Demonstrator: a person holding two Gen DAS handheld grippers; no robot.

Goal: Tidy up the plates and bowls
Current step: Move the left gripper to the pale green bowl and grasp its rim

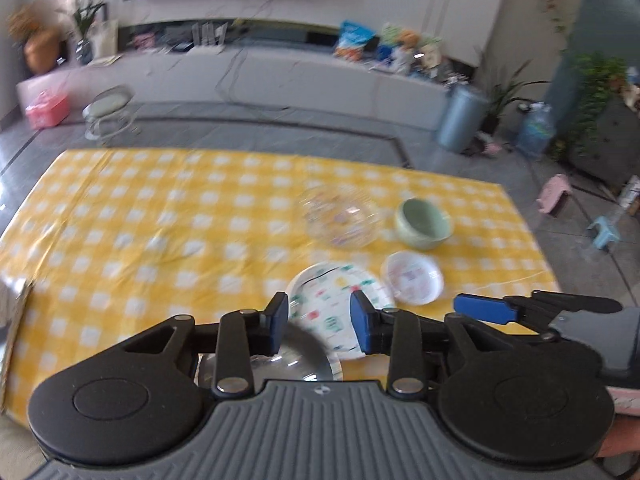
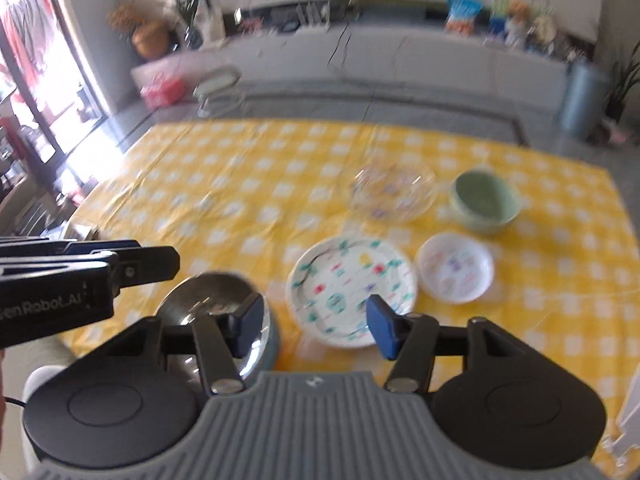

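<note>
On the yellow checked tablecloth (image 1: 140,220) lie a patterned paper plate (image 1: 336,304) (image 2: 352,288), a small white plate (image 1: 414,282) (image 2: 454,274), a clear glass bowl (image 1: 340,216) (image 2: 392,190), a green bowl (image 1: 424,222) (image 2: 484,200) and a steel bowl (image 1: 296,354) (image 2: 212,300) nearest me. My left gripper (image 1: 319,320) is open and empty above the steel bowl and paper plate. My right gripper (image 2: 315,326) is open and empty over the near table edge, between the steel bowl and paper plate. The views are blurred.
The right gripper shows at the right edge of the left wrist view (image 1: 520,310); the left gripper shows at the left of the right wrist view (image 2: 80,280). A flat object (image 1: 16,320) lies at the table's left edge. A stool (image 1: 108,108) stands beyond the table.
</note>
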